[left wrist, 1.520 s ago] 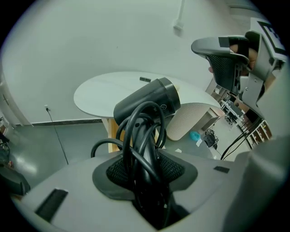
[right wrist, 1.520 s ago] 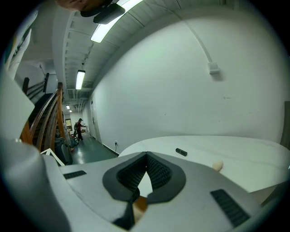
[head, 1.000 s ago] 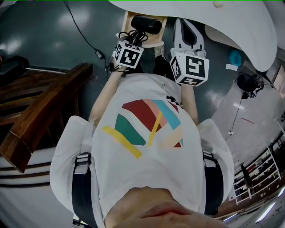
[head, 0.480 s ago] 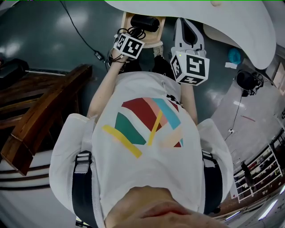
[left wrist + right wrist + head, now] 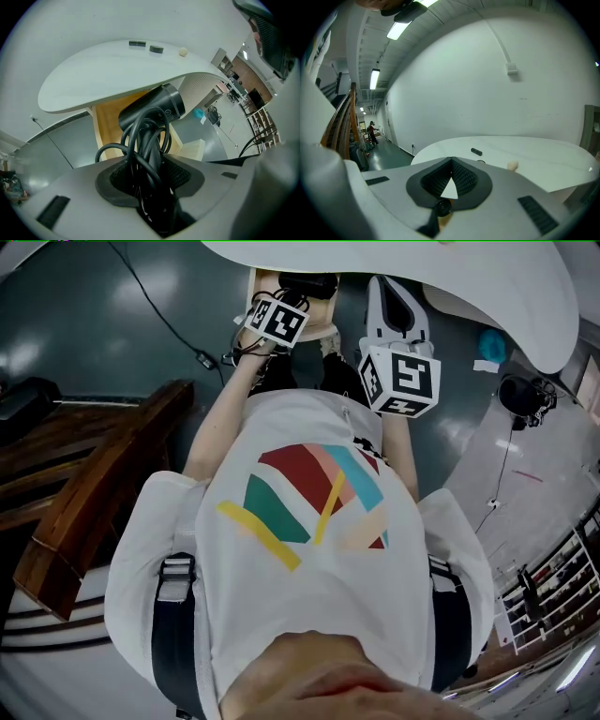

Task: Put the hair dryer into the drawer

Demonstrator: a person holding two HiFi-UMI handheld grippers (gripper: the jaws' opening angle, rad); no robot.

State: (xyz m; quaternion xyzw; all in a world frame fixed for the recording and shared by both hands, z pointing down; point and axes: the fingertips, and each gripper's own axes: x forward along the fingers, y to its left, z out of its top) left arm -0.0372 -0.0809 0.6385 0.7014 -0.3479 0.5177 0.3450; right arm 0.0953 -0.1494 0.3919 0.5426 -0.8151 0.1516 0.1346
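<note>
Hair dryer [image 5: 152,110] is sticking out beyond my left gripper [image 5: 151,173], whose jaws are pinching its cord-wrapped handle over the open wooden drawer [image 5: 107,133]. Only the left gripper view is showing that grip. My right gripper [image 5: 450,180] is pointing at the white table [image 5: 525,154], jaws pressed together on nothing.

drawer [image 5: 107,133] mostly under tabletop [image 5: 117,70]

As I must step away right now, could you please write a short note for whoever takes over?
Left gripper: shut on the hair dryer, handle and coiled cord between the jaws.
Right gripper: shut, empty.
Drawer: open, under the white table; dryer held over it.
Done: dryer picked up.
Left: lower it in, release, probably close the drawer.
</note>
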